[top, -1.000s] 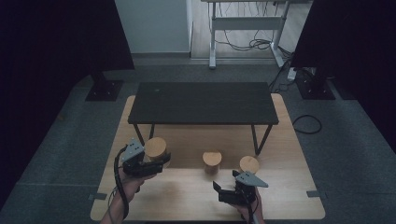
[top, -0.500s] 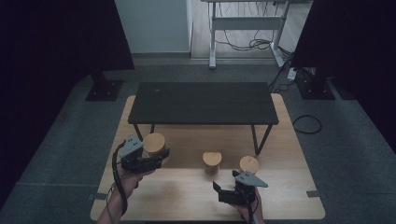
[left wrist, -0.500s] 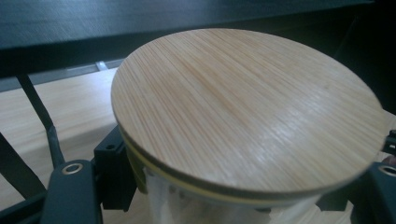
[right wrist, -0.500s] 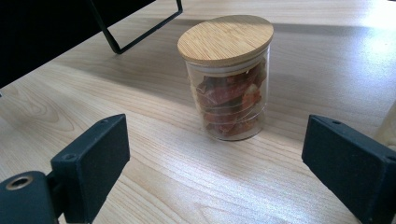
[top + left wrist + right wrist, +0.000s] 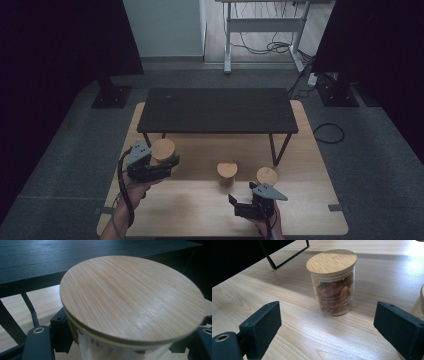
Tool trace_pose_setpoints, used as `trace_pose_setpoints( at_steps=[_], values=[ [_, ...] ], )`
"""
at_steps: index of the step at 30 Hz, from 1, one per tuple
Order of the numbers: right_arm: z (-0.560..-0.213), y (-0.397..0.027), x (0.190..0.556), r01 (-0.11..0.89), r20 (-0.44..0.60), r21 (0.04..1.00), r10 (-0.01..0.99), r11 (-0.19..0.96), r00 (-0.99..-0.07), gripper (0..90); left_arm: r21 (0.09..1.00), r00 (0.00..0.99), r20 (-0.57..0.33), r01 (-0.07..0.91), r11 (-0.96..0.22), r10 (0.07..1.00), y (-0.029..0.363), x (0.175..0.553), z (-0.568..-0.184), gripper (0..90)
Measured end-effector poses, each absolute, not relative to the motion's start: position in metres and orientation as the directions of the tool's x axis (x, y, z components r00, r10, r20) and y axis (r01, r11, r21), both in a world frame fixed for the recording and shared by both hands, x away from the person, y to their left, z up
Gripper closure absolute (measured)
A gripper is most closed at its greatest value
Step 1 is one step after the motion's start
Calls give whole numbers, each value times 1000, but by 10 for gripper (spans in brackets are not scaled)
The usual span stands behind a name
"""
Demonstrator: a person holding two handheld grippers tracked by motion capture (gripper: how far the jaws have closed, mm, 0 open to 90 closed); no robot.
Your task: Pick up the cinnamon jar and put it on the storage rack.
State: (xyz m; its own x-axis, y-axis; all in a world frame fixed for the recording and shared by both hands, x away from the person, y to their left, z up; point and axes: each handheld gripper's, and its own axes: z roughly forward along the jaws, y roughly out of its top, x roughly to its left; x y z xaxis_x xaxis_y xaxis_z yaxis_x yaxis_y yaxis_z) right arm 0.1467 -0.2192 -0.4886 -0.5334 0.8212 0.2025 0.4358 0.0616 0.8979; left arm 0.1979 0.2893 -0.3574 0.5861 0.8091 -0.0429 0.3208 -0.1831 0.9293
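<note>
Gripping a wood-lidded glass jar [image 5: 163,150] near the left edge of the desk [image 5: 200,207], left tool [image 5: 150,167] pinching the clear body just below the lid, one black jaw on either side as seen in the left gripper view. Round bamboo lid [image 5: 130,297] tilted slightly toward the camera there, pale seal ring showing under its rim, contents of this jar impossible to tell. Held just in front of the left legs of the black shelf [image 5: 217,110] standing across the far half of the desk; whether lifted clear of the wood or resting on it, cannot tell.

Hovering near the front edge, right of centre: right tool [image 5: 250,205], jaws spread wide and holding nothing, light wood visible between them in the right gripper view. Facing a second jar [image 5: 333,282] standing upright ahead of the spread jaws and apart from them, bamboo lid on, reddish-brown pieces filling the glass. Same jar seen from above at mid-desk [image 5: 227,172], just in front of the shelf.

Standing close to the right tool, just beyond it and toward the right edge: a third lidded jar [image 5: 266,176], its side peeking in at the right margin of the right gripper view [image 5: 419,305], near the jaw on that side, contact not clear.

Dark grey floor [image 5: 380,165] around the desk, a cable lying on it off the right edge.
</note>
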Motion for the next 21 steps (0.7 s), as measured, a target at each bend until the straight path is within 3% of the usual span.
trace_pose_setpoints(
  at_steps=[21],
  values=[
    [-488,-219,147,439,205,896,818,64,-538,70,932,596,-20,302,-201,803,281,203,-348,250]
  ],
)
